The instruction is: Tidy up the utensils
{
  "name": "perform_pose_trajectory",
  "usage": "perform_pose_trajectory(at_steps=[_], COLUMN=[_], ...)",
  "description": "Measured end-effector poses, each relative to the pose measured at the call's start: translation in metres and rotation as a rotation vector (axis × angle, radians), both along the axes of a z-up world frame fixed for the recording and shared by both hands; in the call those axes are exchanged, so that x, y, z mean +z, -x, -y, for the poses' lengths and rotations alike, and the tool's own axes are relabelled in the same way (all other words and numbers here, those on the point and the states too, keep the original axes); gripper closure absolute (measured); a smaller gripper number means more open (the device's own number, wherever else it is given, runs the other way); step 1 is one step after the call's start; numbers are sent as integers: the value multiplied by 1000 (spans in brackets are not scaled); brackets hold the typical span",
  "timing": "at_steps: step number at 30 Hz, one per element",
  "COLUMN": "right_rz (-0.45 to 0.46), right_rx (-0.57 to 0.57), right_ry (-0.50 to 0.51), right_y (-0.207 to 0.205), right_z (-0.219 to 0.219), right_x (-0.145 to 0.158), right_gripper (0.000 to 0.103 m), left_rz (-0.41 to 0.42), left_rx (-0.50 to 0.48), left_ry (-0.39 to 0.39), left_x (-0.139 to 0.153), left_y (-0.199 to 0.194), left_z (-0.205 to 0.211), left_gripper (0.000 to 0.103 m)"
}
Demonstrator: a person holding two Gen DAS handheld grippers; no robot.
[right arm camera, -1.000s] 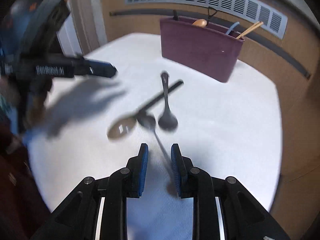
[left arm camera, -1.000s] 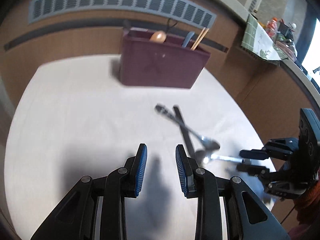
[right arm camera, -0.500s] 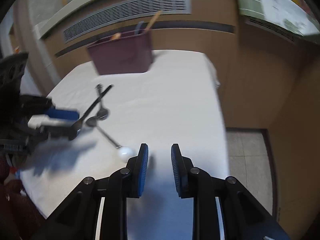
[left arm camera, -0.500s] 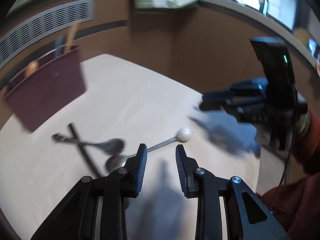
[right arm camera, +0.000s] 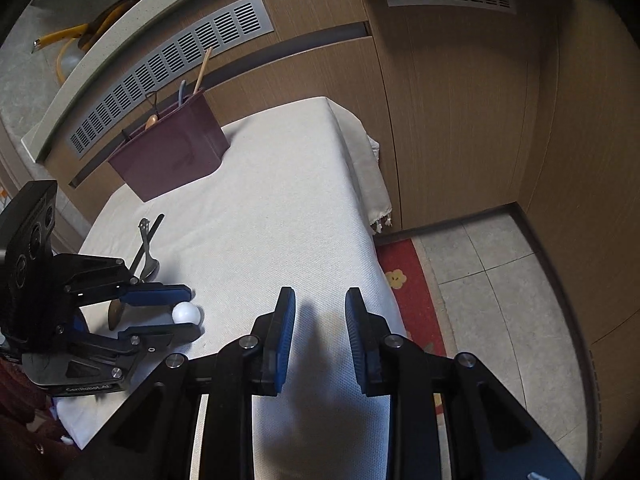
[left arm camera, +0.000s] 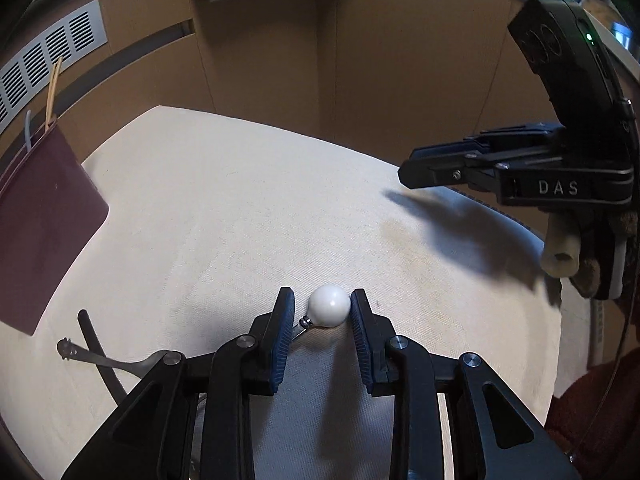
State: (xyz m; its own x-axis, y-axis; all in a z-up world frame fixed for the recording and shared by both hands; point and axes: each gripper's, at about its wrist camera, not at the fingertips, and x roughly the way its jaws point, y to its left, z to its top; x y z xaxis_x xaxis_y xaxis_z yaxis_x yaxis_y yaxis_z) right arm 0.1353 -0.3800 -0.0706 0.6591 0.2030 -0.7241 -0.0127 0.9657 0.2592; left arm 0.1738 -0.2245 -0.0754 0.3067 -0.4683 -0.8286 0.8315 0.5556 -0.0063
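A utensil with a white ball end lies on the cloth-covered table. My left gripper straddles the ball and its jaws are closing. One pad is at the ball, the other a little apart from it. In the right wrist view the ball sits between the left gripper's fingers. My right gripper hovers over the table's near right corner, jaws opening, nothing between them. A metal spoon and a black utensil lie crossed at the left. The maroon holder stands at the back with several utensils in it.
The tablecloth's edge hangs over the table's right side, above a tiled floor with a red mat. Wooden panels and a vent grille close off the back. A person's dark red sleeve is at the right.
Both grippers rolled and swung towards the table's right end. The left one came down around the white ball and its jaws narrowed. The right one's jaws widened slightly.
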Motion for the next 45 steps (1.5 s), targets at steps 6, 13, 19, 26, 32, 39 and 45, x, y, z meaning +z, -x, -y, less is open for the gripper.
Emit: perform_pose_trajectory(at_steps=[6,13,19,26,32,39,45], right_rz=[0,5,50,57,18,10,8], right_rx=[12,70,253,544,689,706,712], right_ry=[-4,28,74,180,250,347,313], right_y=[-3,-8,-30,-73,-115,-138,-143], right_z=[-3,-22,-80,-182,-241,-260,-263], right_x=[-1,3,19,18,2,-13,-16], right_gripper=[77,77,77,77,77,77,88], left_rz=[42,98,217,218,187,138,112], left_rx=[85,346,606,749,807,838,851], left_ry=[53,307,412,499,549,598,608], left_x=[13,84,117,123,123,117,113], left_y=[5,15,13,15,12,10,11], left_z=[-15,-113,-203,-266,-294,-310,-308], left_gripper=[77,81,81,81,81,81,81])
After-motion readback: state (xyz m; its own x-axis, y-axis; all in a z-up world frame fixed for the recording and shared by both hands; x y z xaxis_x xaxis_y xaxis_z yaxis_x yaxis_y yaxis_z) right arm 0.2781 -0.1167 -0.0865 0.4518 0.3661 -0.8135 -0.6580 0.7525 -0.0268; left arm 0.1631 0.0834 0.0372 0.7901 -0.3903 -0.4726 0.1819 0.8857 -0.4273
